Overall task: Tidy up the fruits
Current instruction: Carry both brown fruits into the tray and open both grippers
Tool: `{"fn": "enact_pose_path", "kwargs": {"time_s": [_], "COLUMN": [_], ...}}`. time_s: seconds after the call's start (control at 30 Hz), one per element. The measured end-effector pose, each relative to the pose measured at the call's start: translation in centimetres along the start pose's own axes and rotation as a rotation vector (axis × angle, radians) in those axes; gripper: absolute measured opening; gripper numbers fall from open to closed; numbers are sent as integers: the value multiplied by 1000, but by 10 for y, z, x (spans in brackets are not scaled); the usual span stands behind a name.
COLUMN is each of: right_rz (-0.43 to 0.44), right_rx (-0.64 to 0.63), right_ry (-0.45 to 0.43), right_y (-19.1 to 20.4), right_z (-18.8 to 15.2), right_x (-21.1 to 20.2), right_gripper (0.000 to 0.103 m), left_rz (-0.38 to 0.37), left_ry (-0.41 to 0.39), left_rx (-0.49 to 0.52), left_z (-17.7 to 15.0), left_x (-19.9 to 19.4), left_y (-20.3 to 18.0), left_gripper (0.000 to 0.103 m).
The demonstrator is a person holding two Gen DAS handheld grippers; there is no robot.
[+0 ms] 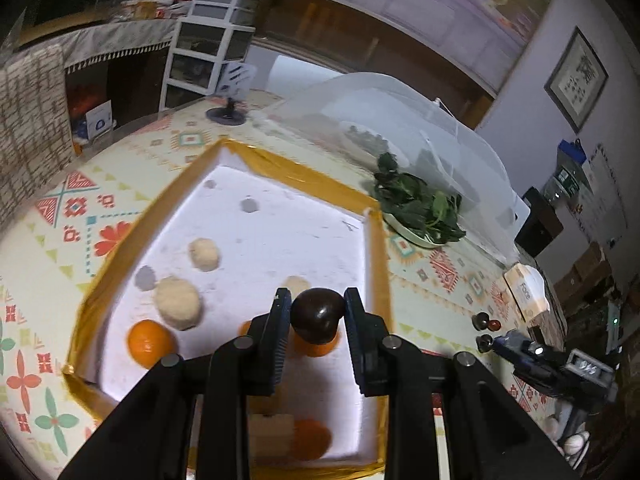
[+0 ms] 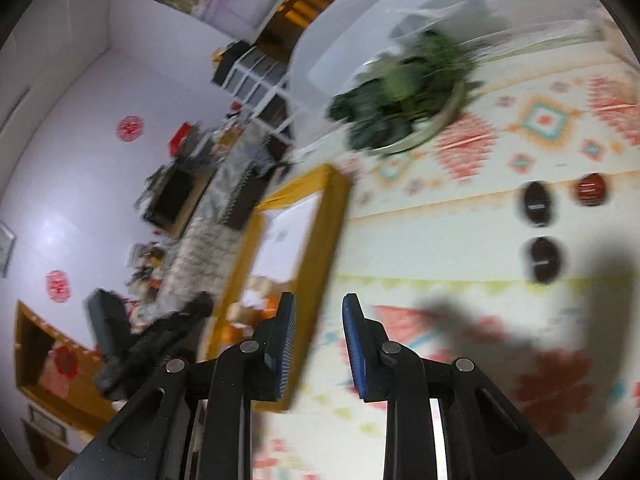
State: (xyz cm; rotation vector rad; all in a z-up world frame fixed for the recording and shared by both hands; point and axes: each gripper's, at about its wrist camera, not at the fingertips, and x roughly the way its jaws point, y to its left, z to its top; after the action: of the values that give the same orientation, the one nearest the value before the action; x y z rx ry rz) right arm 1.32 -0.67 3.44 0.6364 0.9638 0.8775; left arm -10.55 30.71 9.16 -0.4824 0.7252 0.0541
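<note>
My left gripper [image 1: 318, 300] is shut on a dark brown, glossy round fruit [image 1: 318, 318] and holds it above a white box [image 1: 280, 216] with a yellow taped rim. Inside the box lie oranges [image 1: 150, 342] and pale beige round fruits [image 1: 178, 302]. Three more dark fruits [image 2: 536, 204] sit on the patterned tablecloth to the right of the box. My right gripper [image 2: 319, 300] hangs over the cloth beside the box's rim [image 2: 320, 248]; its fingers stand narrowly apart with nothing between them. The right wrist view is blurred.
A plate of green leaves [image 1: 420, 208] stands behind the box, next to a white mesh food cover [image 1: 400, 120]. A tissue pack [image 1: 524, 292] lies at the table's right side. A small stand [image 1: 228, 112] sits at the far table edge.
</note>
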Motion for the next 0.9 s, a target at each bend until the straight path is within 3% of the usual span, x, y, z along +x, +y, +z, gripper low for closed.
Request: {"fn": "enact_pose_path", "kwargs": {"time_s": [0.2, 0.33, 0.4, 0.5, 0.63, 0.77, 0.9], "right_rz": [214, 210, 121, -169, -452, -519, -545], "right_rx": [157, 178, 137, -14, -70, -35, -44], "right_ry": [110, 118, 65, -40, -137, -108, -54], "right_y": [12, 18, 20, 20, -10, -43, -54], "right_z": [4, 8, 14, 21, 23, 23, 23], "right_x": [45, 60, 44, -1, -54, -63, -32], "right_gripper": [28, 28, 28, 28, 31, 32, 32], "left_rz": [7, 4, -6, -17, -36, -61, -47], "left_ry": [5, 2, -2, -5, -18, -12, 7], "left_rx": [-31, -47, -53, -50, -28, -5, 18], "left_z": [4, 7, 8, 8, 5, 2, -1], "left_x": [0, -2, -5, -8, -13, -11, -6], "left_y": [29, 44, 48, 50, 43, 28, 16], "left_gripper": [26, 26, 26, 26, 26, 26, 26]}}
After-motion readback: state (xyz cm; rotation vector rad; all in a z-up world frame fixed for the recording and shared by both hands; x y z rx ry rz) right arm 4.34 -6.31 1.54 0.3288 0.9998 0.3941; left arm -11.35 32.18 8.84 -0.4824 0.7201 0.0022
